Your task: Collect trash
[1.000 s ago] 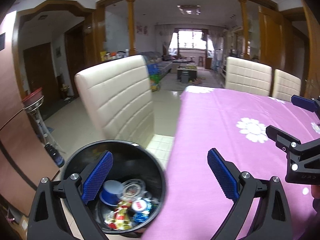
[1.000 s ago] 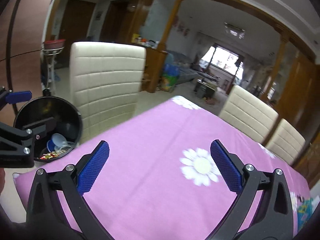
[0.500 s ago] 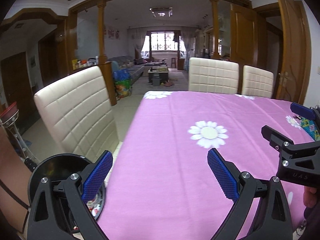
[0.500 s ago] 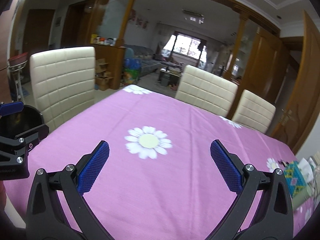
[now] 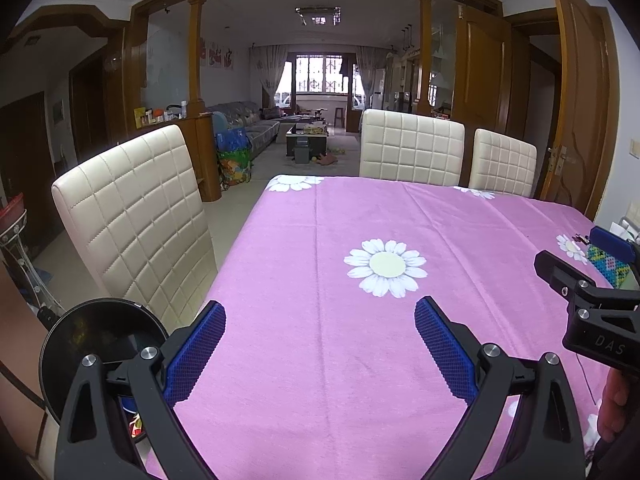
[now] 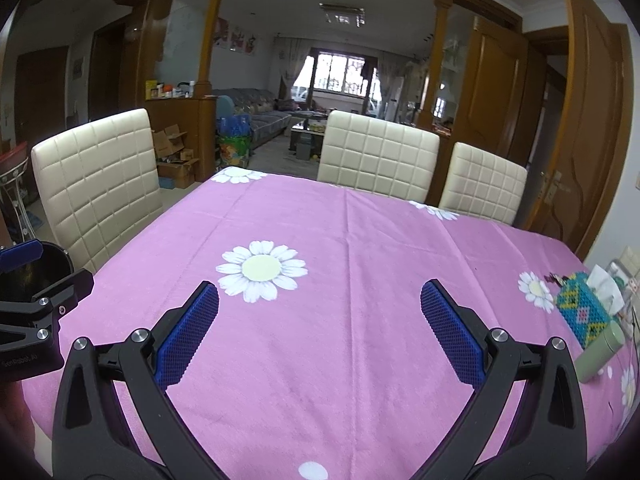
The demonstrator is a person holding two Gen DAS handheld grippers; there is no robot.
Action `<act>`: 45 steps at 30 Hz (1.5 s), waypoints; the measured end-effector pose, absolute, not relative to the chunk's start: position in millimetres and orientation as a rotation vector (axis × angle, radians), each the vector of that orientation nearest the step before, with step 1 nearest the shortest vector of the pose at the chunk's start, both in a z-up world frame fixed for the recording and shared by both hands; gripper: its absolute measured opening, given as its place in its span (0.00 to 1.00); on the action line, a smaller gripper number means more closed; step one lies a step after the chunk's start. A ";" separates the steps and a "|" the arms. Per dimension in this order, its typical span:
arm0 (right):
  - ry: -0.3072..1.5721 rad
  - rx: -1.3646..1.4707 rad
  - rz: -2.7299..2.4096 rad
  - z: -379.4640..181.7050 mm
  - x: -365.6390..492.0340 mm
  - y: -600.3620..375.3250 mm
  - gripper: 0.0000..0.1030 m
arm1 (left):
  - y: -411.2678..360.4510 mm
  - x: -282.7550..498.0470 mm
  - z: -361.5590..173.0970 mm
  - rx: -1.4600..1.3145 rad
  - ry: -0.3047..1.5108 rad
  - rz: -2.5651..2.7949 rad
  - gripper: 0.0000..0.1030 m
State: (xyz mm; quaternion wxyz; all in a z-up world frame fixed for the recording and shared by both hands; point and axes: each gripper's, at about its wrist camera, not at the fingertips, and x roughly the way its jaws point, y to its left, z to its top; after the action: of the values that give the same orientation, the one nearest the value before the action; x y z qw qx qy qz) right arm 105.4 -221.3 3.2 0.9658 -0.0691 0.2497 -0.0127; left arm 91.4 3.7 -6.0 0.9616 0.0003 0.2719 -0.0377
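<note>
Blue-padded left gripper and right gripper both hang wide apart, holding nothing. Black trash bin sits off the tablecloth's left edge. Risk: grabbing the beaded tissue box or green cylinder by mistake. Count: three chairs, one bin.

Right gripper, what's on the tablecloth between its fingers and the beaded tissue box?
In the right wrist view, only bare pink tablecloth with a printed daisy lies between the right gripper and the tissue box; a green cylinder leans beside the box.
</note>
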 end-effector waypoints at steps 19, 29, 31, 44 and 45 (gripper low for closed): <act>0.452 -0.063 -0.125 22.8 76.8 -264.7 0.97 | -55.7 71.9 20.0 0.060 0.461 -0.123 0.90; 0.438 -0.062 -0.124 24.3 77.3 -264.2 0.97 | -58.4 71.9 20.8 0.054 0.439 -0.113 0.90; 0.439 -0.068 -0.124 22.7 77.3 -263.5 0.97 | -59.5 70.9 19.5 0.057 0.441 -0.120 0.90; 0.445 -0.068 -0.123 20.1 77.9 -263.9 0.97 | -57.9 68.7 19.4 0.063 0.446 -0.121 0.90; 0.445 -0.068 -0.123 20.0 77.9 -263.9 0.97 | -57.4 68.9 19.5 0.063 0.449 -0.121 0.90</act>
State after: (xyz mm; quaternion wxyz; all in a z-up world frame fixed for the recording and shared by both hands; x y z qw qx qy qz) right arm 77.9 -263.9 20.0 0.9729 -0.0336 0.2205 -0.0608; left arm 68.9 -57.4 19.5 0.9726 0.0311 0.2224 -0.0601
